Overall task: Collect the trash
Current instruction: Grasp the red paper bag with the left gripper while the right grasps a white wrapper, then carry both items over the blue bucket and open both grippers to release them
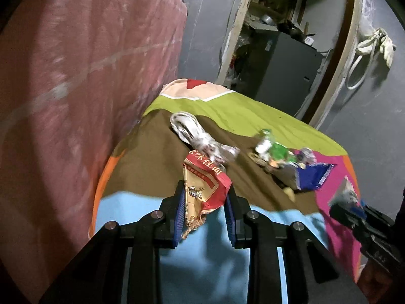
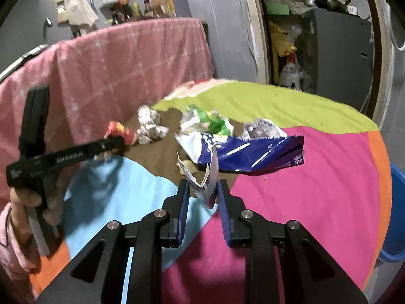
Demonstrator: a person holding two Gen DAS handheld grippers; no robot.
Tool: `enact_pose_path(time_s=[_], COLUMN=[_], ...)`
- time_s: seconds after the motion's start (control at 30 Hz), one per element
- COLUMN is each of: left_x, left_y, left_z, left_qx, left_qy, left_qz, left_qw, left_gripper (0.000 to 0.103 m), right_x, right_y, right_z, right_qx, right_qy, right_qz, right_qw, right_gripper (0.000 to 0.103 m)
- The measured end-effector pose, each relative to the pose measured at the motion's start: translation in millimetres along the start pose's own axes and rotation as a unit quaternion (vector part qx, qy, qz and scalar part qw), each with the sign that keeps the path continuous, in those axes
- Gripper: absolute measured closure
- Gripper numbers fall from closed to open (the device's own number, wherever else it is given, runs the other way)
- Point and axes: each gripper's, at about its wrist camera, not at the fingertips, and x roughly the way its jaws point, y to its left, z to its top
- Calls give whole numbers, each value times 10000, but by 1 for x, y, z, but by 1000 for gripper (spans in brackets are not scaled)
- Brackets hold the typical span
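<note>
Left claw [image 1: 205, 197] pinches red packet [image 1: 206, 185], tilted downward.

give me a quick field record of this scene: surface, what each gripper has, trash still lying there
surface: multicoloured patchwork cloth
left gripper: closed on a red snack wrapper
right gripper: closed on the torn corner of a blue and white snack bag
trash lying loose: crumpled silver wrapper, green and white wrapper
backdrop: pink cloth draped behind, open doorway beyond
possible bin: blue tub at the right edge, only partly seen
</note>
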Motion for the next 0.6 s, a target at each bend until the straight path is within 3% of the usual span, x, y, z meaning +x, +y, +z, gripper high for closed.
enact_pose_path(time_s=[0.17,0.37,0.6], left_x=[-23,-44,-61], left_y=[-27,-71,-129], left_z=[-10,-10,7], left_qx=[131,418,605], left_qy=[-221,-861,-1736], left_qz=[-228,-510,-973], left_qw=[9994,9941,9781], left_gripper=[79,79,79], right_x=[-28,-69,-130], right_y=[3,0,-15], right_z=[-1,3,12], right_qx=[4,-11,-190], right_qy=[-505,-1194,-2247], right_qz=[-1,-228,-910], right_qw=[9987,9926,9700], right_gripper=[83,83,82])
